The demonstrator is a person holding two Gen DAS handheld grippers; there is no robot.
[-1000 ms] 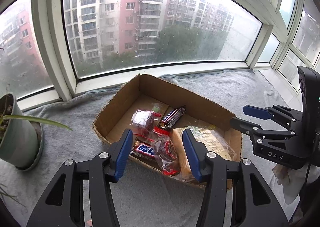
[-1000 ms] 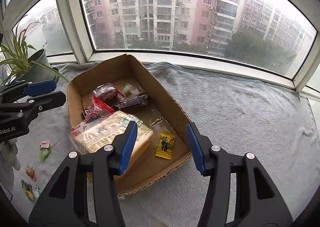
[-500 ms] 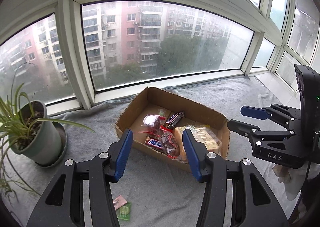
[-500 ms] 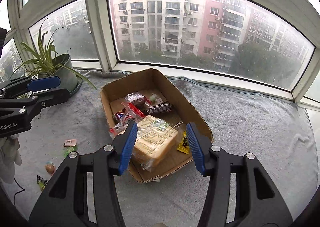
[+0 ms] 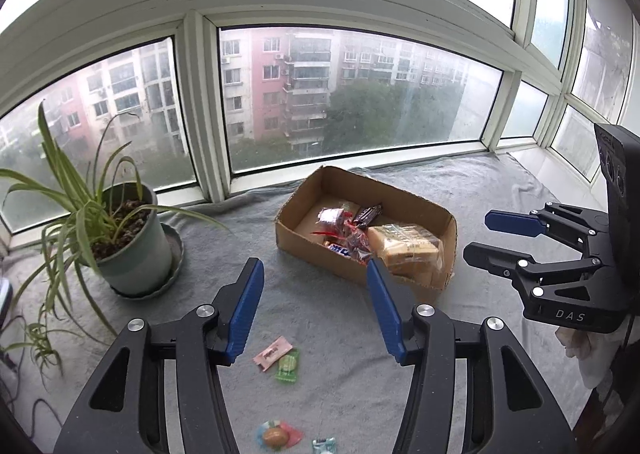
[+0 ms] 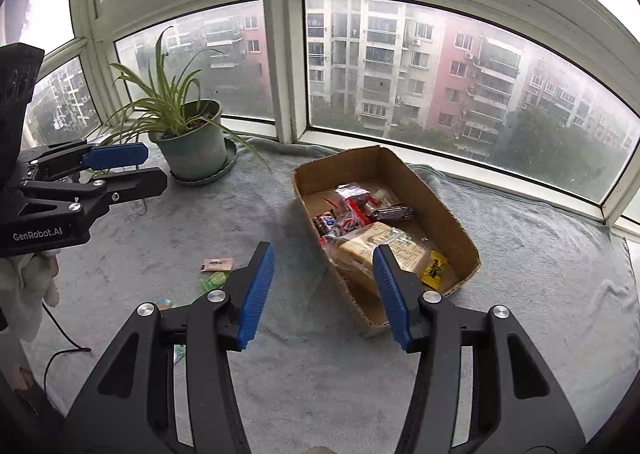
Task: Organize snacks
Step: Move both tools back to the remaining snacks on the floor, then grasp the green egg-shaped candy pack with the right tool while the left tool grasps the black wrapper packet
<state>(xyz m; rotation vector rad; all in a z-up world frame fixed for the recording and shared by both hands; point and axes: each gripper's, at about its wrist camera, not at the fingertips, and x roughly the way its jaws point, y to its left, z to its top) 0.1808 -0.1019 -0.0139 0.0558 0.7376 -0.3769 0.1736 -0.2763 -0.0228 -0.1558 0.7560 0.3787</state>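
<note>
A cardboard box (image 5: 446,225) (image 6: 448,213) sits on the grey blanket and holds a wrapped bread loaf (image 5: 404,250) (image 6: 376,246), chocolate bars (image 5: 366,213), red packets and a yellow sachet (image 6: 434,268). Loose snacks lie on the blanket left of the box: a pink packet (image 5: 272,348) (image 6: 216,263), a green candy (image 5: 288,366) (image 6: 214,280), and others at the near edge (image 5: 276,434). My left gripper (image 5: 316,314) is open and empty, held back above the loose snacks. My right gripper (image 6: 324,294) is open and empty, in front of the box.
A potted spider plant (image 5: 120,238) (image 6: 188,141) stands on a saucer at the left by the window. The window frame (image 5: 200,113) runs behind the blanket. A black cable (image 6: 60,354) lies at the left edge.
Both grippers have pulled back and up from the box, so it looks smaller and farther. The plant and the loose snacks have come into view. Both stay open.
</note>
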